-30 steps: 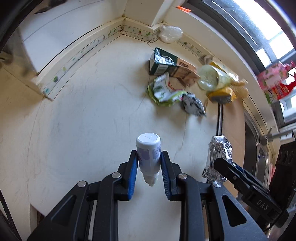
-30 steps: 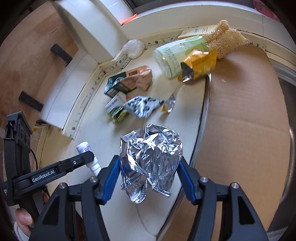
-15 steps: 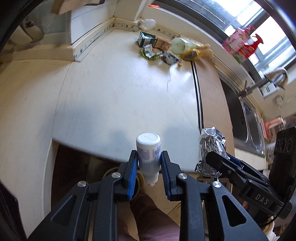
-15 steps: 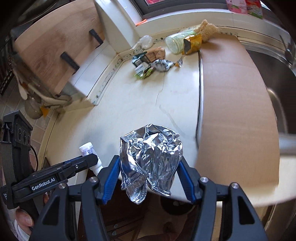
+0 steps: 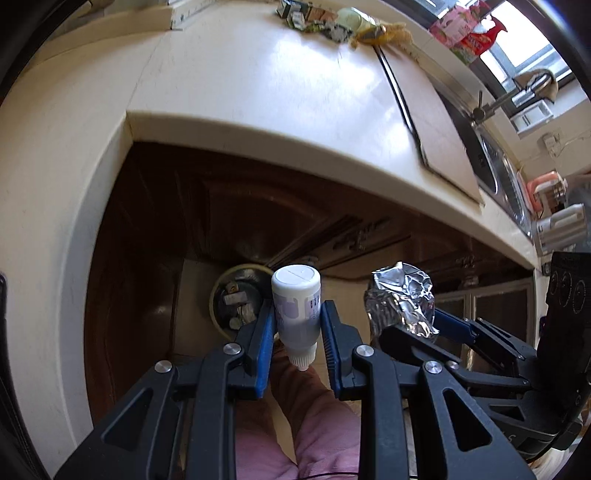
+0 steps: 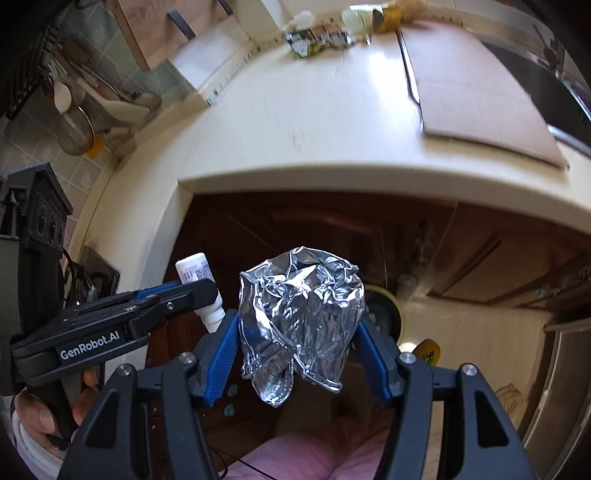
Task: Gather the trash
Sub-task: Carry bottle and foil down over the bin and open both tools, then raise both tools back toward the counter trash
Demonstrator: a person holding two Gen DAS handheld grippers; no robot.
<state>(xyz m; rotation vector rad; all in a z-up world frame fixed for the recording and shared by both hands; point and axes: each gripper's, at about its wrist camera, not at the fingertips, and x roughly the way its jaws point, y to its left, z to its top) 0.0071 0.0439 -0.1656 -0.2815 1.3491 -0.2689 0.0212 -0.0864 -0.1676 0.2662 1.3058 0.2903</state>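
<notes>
The bottle, small and white, sat clamped cap-down between the blue pads of the left gripper, held in the air off the counter's front edge. Beside it the right gripper pinched a crumpled foil wad, jaws standing about half apart around its bulk. Both hung over the floor in front of the dark cabinet, with a round bin below and just behind the bottle.

To finish this step well, I judged each load should be brought squarely over the bin's mouth before the jaws part, the foil first lowered close, since it is light and may snag on a pad or drift wide. The bottle should fall clean.

More trash lay at the counter's far end, wrappers and a carton in a heap, too small to sort. The bin's rim was half covered by the left gripper in one view and by the foil in the other, so its depth and fill could not be read. A pink garment filled the bottom edge.
</notes>
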